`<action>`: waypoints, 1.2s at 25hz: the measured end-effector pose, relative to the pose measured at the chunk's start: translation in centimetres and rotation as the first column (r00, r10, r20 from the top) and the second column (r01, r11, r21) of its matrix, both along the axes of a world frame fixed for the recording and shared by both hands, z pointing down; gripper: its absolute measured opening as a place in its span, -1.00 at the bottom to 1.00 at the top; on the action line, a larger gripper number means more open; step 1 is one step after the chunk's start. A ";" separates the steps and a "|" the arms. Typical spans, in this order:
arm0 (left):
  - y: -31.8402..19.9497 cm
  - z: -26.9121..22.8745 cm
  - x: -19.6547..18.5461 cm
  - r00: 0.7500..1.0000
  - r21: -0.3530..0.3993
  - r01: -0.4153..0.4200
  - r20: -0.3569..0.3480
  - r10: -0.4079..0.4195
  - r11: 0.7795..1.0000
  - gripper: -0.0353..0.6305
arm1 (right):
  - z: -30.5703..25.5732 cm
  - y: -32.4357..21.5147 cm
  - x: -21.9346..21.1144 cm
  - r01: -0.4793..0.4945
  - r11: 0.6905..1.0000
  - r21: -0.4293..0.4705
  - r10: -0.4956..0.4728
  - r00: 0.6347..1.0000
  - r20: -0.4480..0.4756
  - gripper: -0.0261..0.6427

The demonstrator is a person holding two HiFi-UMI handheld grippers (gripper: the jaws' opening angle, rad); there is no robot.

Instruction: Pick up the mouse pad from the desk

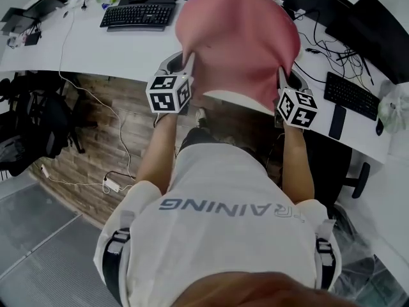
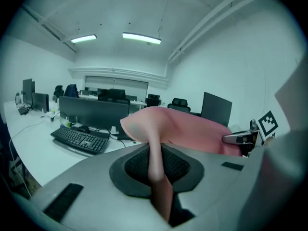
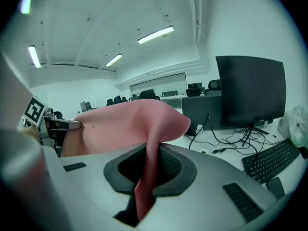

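The pink mouse pad [image 1: 239,43] hangs in the air above the white desk [image 1: 83,53], held by its two near corners and sagging between them. My left gripper [image 1: 190,69] is shut on the pad's left corner, and the pink edge [image 2: 159,177] runs down between its jaws. At the pad's right corner my right gripper [image 1: 281,85] is shut as well. The right gripper view shows the pad [image 3: 147,172] pinched in the same way. The pad hides the desk surface behind it.
A black keyboard [image 1: 137,15] lies at the desk's far left and another keyboard [image 1: 351,94] at the right beside a dark phone [image 1: 337,121]. Black monitors [image 1: 370,18] and cables stand at the back right. An office chair [image 1: 38,123] stands on the wooden floor to the left.
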State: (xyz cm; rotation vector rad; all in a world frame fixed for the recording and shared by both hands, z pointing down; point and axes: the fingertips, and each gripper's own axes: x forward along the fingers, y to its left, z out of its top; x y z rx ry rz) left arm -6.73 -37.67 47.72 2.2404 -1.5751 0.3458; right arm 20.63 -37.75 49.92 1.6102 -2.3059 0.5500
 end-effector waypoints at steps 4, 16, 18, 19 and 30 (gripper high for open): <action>0.7 -4.0 0.5 1.000 0.095 0.002 -0.002 -0.002 0.995 -0.68 | -4.7 0.6 0.5 0.000 0.995 0.103 0.001 1.000 -0.015 -0.76; 3.9 -15.4 1.4 0.995 0.350 0.033 -0.102 0.003 0.936 -0.68 | -17.5 4.3 1.9 -0.004 0.921 0.390 -0.002 1.000 0.016 -0.76; 4.5 -16.9 1.5 0.995 0.389 0.039 -0.099 0.000 0.920 -0.68 | -19.1 4.8 2.1 -0.007 0.902 0.432 -0.001 1.000 0.017 -0.76; 4.9 -17.5 1.6 0.995 0.407 0.042 -0.096 -0.003 0.912 -0.68 | -19.8 5.1 2.1 -0.008 0.892 0.451 0.000 1.000 0.016 -0.75; 7.3 -20.9 1.4 0.994 0.487 0.071 -0.107 -0.021 0.870 -0.68 | -23.7 6.9 2.0 0.006 0.844 0.537 -0.014 1.000 0.011 -0.76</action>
